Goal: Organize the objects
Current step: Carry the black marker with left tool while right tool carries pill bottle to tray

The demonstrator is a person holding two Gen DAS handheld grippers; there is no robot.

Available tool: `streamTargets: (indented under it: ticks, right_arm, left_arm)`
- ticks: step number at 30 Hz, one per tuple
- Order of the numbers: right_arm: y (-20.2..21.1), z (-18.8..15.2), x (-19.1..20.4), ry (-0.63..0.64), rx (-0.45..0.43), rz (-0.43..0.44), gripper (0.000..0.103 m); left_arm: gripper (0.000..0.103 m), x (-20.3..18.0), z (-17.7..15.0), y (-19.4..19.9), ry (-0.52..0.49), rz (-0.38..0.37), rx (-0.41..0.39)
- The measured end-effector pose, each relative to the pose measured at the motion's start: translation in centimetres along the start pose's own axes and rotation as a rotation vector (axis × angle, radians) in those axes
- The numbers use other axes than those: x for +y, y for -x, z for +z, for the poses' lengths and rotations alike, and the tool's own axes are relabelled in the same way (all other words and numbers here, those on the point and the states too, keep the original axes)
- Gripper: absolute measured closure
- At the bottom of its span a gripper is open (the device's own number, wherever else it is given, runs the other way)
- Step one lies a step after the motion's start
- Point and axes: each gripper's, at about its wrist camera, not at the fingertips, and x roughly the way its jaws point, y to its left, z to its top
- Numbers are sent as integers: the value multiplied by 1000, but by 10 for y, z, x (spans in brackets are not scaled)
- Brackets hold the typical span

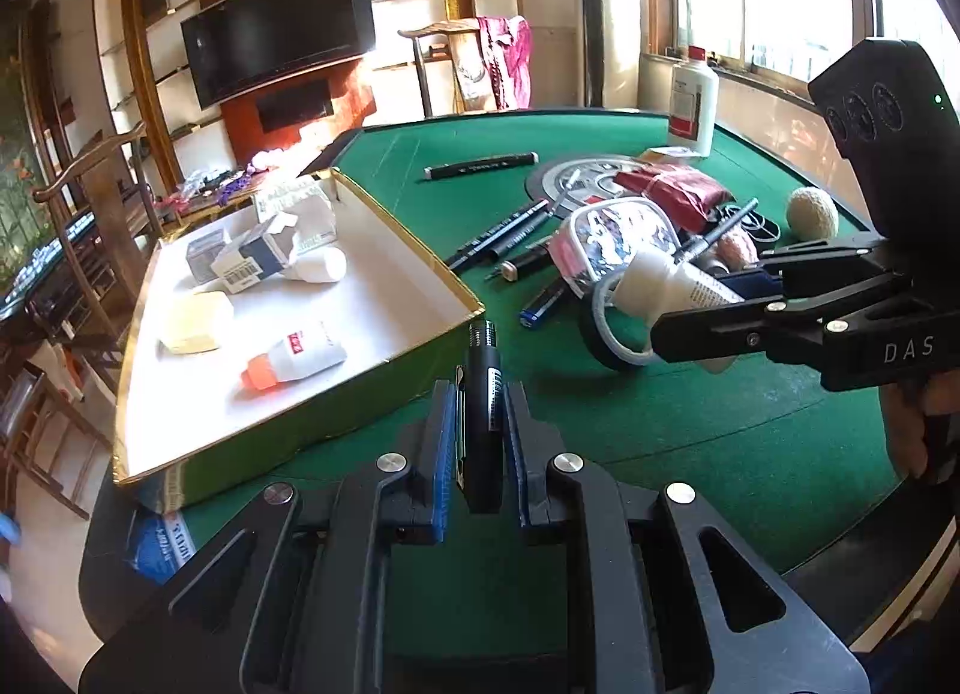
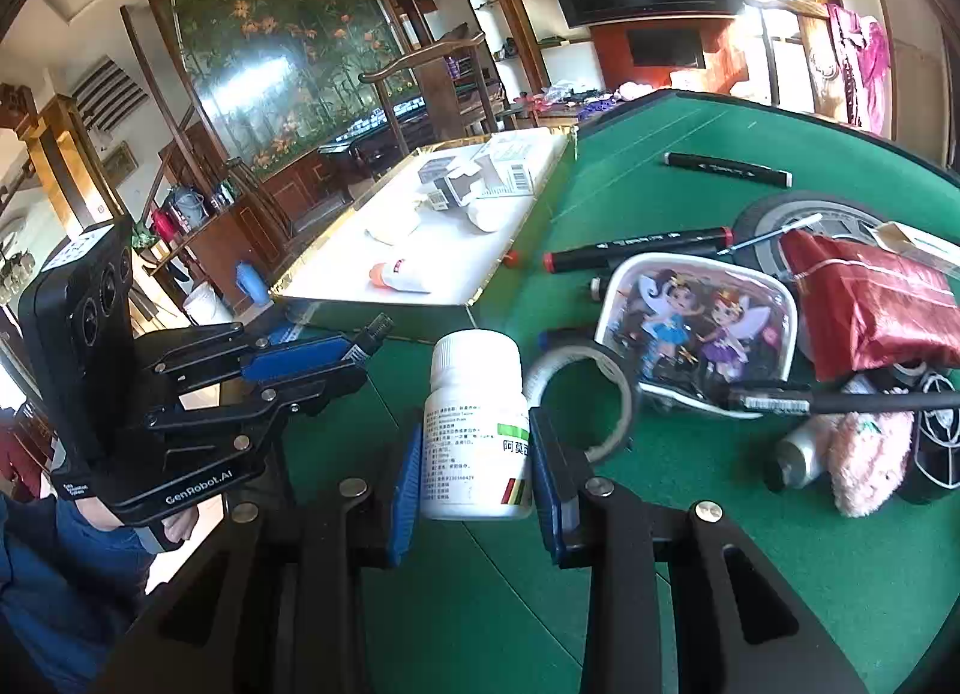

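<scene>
In the left wrist view, a black pen [image 1: 483, 424] is being clamped between the blue pads of the left gripper [image 1: 480, 442], just short of the near wall of the white tray [image 1: 384, 298]. The pen's lower end is being hidden behind the gripper body. To the right of the tray, the right gripper [image 1: 690, 334] is being seen from the side, closed on a white pill bottle [image 1: 666, 280]; much of the bottle is being covered by the near finger. Beyond it, a heap of pens and pouches is being blurred together and is hard to tell apart.

In the right wrist view, the pill bottle [image 2: 477, 424] is being held upright between the right gripper's [image 2: 474, 472] pads, in front of the tray [image 2: 336, 274]. Its small print is being left unreadable. Left of the tray, the left gripper [image 2: 336, 361] is being shown closed, with only the pen's [image 2: 375, 331] tip being visible past the fingers. A tape ring [image 2: 588, 394] is being partly hidden behind the bottle.
</scene>
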Motion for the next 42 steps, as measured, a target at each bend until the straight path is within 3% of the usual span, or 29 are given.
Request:
streamTargets:
  ticks: [16, 28, 42]
  right_arm:
    - [-44, 53, 40, 6, -37, 0, 71]
    - [-95, 82, 48, 4, 0, -36, 71]
    - [-132, 88, 35, -7, 70, -78, 71]
  left_arm:
    - [88, 63, 13, 8, 49, 189, -101]
    - [88, 107, 14, -15, 103, 214, -71]
    - [88, 129, 9, -38, 137, 225, -12]
